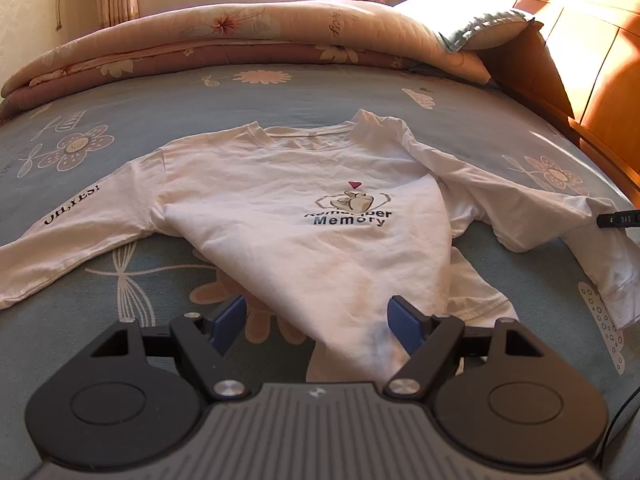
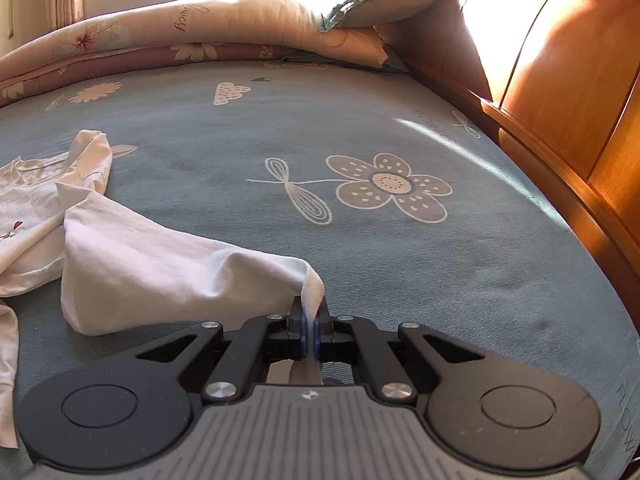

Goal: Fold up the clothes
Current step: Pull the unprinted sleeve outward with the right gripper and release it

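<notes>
One white shirt spread face up on bed, mid-frame in left view, hem corner drawn toward lower centre. Left gripper low in frame, jaws released and wide, straddling that hem without pinching. Right gripper bottom centre of right view, jaws clenched on sleeve, probably near cuff. Quilt folded along top, pillow upper right.

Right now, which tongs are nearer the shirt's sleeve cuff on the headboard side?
Right. The right tongs are shut on that sleeve's end, lifting it off the bed. The left tongs are open at the shirt's hem, well away from it.
</notes>
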`<state>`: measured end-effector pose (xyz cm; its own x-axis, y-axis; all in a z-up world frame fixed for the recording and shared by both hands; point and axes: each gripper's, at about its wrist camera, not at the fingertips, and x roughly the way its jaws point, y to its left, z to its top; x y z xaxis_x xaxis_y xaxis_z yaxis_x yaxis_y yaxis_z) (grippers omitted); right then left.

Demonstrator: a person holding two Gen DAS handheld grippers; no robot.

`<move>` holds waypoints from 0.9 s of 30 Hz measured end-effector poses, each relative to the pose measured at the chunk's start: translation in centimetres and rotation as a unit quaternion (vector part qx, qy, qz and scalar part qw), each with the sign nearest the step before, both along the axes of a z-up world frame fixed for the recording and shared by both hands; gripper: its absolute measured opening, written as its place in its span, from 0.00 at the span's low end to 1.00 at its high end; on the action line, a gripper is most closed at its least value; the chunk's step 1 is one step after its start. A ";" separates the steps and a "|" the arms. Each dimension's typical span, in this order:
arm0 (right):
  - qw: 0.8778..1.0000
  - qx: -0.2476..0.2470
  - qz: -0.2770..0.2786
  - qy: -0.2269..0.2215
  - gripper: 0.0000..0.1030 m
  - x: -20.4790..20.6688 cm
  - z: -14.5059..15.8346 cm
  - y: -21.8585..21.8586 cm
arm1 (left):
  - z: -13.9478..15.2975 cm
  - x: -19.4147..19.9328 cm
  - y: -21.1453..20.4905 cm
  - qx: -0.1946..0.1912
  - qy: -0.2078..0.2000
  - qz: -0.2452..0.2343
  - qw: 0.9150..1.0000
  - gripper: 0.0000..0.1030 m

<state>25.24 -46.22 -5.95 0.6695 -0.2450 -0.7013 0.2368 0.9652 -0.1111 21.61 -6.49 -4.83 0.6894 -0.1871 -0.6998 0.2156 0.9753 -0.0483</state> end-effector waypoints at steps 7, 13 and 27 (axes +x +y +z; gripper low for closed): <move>0.999 -0.031 -0.030 0.015 0.05 2.9 0.5 -4.2 | -0.1 0.8 -0.5 0.005 0.002 -0.005 1.000 0.76; 0.998 -0.031 -0.052 0.022 0.05 4.9 0.3 -7.1 | -0.3 1.4 -0.7 0.009 0.006 -0.005 1.000 0.76; 0.994 -0.037 -0.106 0.017 0.05 6.9 2.2 -10.7 | 2.2 1.2 -0.9 -0.014 -0.011 -0.026 1.000 0.79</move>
<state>32.10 -56.90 -3.73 0.5739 -0.4292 -0.6974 0.4284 0.8832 -0.1909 22.82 -7.40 -2.64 0.6936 -0.2416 -0.6786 0.2672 0.9612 -0.0690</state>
